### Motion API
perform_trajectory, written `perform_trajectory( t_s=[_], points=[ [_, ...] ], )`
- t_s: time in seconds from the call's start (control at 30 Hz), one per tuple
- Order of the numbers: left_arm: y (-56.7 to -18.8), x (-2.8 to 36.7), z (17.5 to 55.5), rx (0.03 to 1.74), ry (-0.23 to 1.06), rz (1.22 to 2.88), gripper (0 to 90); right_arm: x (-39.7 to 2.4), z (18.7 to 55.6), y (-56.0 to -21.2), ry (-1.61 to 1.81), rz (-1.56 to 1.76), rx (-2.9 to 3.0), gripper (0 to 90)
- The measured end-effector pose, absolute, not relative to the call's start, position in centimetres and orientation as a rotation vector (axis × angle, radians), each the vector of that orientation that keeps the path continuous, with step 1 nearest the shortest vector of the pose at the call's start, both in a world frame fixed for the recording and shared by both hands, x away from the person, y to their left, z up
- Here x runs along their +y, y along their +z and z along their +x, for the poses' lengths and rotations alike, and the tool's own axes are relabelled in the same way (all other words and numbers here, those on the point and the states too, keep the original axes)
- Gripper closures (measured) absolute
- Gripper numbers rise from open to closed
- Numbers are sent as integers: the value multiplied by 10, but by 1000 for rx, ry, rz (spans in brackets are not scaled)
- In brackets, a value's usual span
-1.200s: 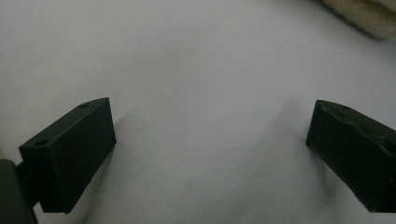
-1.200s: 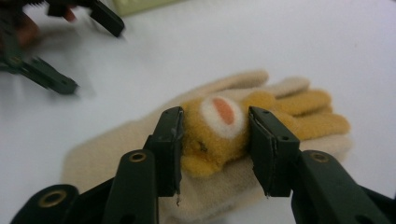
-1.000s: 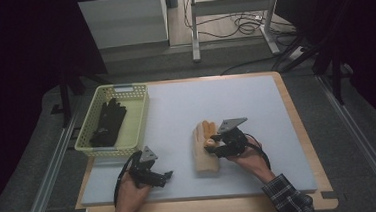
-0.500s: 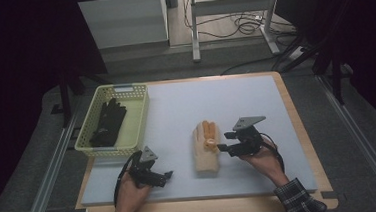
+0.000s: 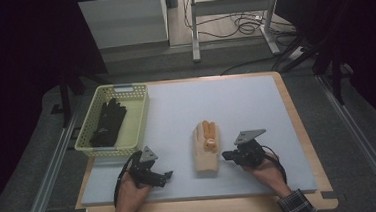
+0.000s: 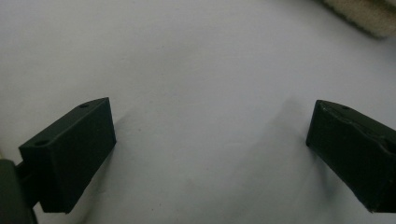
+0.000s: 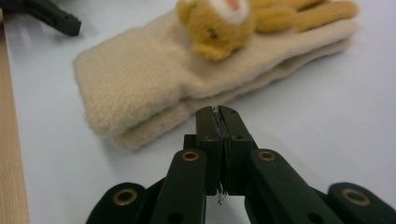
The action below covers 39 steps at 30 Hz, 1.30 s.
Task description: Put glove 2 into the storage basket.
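Pale blue matting covers the worktop (image 5: pixel 256 111), with cream mittens (image 5: pixel 206 147) (stacked, a small plush bear on top) lying near its middle. Just beside them, the right hand-held gripper (image 7: pixel 217 116) has just clenched empty, jaws together. Well apart, the left hand-held gripper (image 5: pixel 167 176) rests released. Black gloves (image 5: pixel 108 122) fill a yellow basket (image 5: pixel 141 120).

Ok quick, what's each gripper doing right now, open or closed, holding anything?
Left gripper: open, nothing between its jaws, over bare mat.
Right gripper: shut and empty, just short of the cream gloves.
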<state>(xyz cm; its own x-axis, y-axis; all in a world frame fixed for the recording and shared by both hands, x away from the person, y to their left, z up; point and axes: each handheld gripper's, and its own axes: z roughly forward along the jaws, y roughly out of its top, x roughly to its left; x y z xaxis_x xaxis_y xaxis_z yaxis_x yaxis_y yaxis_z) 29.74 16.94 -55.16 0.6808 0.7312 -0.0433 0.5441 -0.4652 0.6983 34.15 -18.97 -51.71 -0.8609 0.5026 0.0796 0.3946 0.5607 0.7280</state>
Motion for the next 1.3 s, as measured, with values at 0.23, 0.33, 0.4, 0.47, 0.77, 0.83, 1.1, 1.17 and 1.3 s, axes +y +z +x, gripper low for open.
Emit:
perform_trajectory(
  t_s=[0.23,0.33,0.4,0.47,0.77,0.83,1.1,1.17,1.3],
  points=[
    [-552,169,297,975,342,2186,14,-175,341,-525,1162,730,2689,878],
    [-552,169,297,975,342,2186,14,-168,340,-528,1157,717,2696,877],
    [-552,169,297,975,342,2186,14,-165,340,-529,1165,717,2700,878],
    [-552,169,297,975,342,2187,14,-161,340,-530,1168,709,2701,877],
    [-552,169,297,974,342,2187,14,-143,341,-532,1182,689,2707,868],
    [-552,169,297,974,342,2187,14,-137,342,-532,1182,683,2705,867],
    [-552,169,297,975,341,2187,14,-115,346,-534,1178,665,2695,859],
    [-552,169,297,975,342,2187,14,-109,347,-534,1175,656,2688,856],
    [-552,169,297,976,341,2186,14,-97,348,-535,1158,634,2673,853]
  ],
)
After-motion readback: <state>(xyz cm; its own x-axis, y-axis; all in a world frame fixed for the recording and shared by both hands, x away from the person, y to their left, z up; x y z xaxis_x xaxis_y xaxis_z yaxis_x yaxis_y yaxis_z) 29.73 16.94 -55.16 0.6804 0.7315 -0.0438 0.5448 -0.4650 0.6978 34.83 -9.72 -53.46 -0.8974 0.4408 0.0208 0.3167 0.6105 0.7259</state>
